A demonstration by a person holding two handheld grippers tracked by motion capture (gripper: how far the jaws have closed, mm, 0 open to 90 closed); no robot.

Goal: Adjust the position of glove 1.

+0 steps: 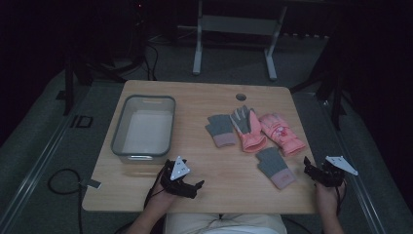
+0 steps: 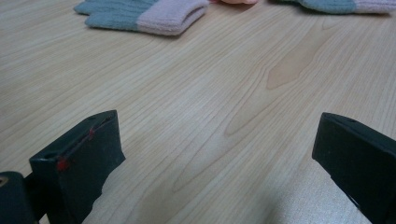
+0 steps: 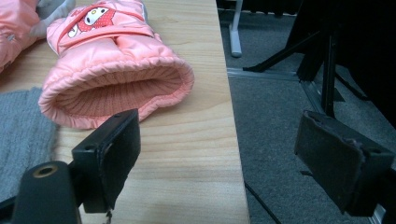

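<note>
Gloves: four lie on the right half of the table [image 1: 204, 97], between its middle and its right edge, with a grey bin [image 1: 143, 127] on the left half.
Near glove: grey knit glove [image 1: 275, 166], closest to the front edge, cuff toward the front right corner, fingers toward the middle.
Pink glove: right pink glove [image 3: 114, 70] lies just beyond it, open cuff turned toward the right edge and the front.
Others: a second pink glove [image 1: 247, 127] and a second knit glove [image 1: 220, 129] lie farther back, side by side.
Right claw: right gripper [image 1: 315, 174] hangs at the front right corner, jaws spread, nothing between them; the pink cuff sits just ahead and to the left of them.
Left claw: left gripper [image 1: 187, 186] rests by the front edge near the middle, jaws spread and empty, pointing across bare wood toward the knit gloves.
Nearer hand: the right, I judge; both the near knit glove and the pink cuff lie close to it.
Axis: the pink glove's length runs from that cuff back toward the table's middle.
</note>
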